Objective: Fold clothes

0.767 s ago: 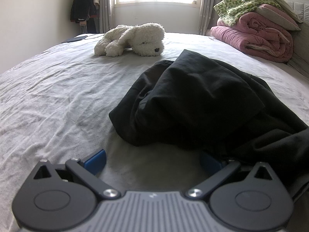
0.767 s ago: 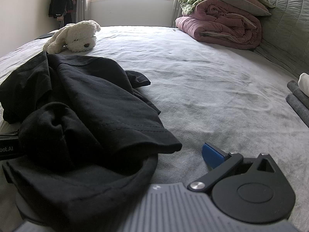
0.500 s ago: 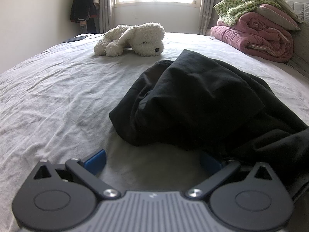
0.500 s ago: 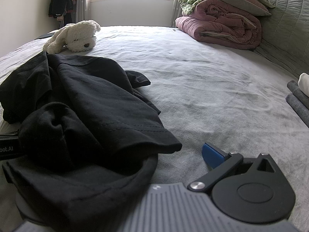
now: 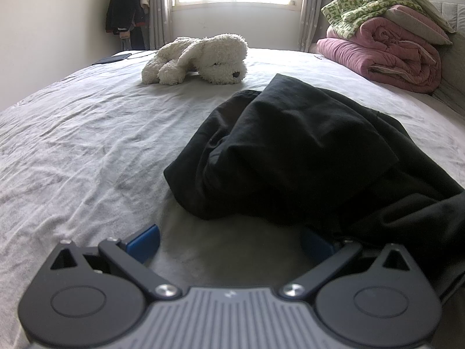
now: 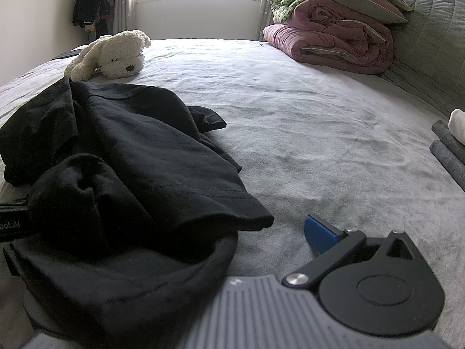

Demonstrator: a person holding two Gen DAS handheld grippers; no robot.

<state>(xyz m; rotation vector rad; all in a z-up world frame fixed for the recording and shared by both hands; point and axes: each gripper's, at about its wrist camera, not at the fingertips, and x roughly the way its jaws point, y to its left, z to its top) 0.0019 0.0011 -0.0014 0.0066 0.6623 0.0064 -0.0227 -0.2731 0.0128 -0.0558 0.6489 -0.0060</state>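
A crumpled black garment (image 5: 290,145) lies in a heap on the grey bed sheet (image 5: 72,151). My left gripper (image 5: 229,241) rests low on the sheet just in front of the heap, open wide, with only bare sheet between its blue pads (image 5: 144,242); cloth covers part of the right finger. In the right wrist view the same garment (image 6: 122,151) is draped over the left side of my right gripper (image 6: 232,232), hiding its left finger. Its right blue pad (image 6: 319,232) stands clear of the cloth, so the jaws are open. The left gripper's body (image 6: 11,224) shows at the left edge.
A white plush dog (image 5: 200,59) lies at the far side of the bed. Folded pink and green quilts (image 5: 386,49) are stacked at the back right by a grey padded headboard (image 6: 430,43). Folded grey cloths (image 6: 449,148) sit at the right edge. Coats (image 5: 125,5) hang in the corner.
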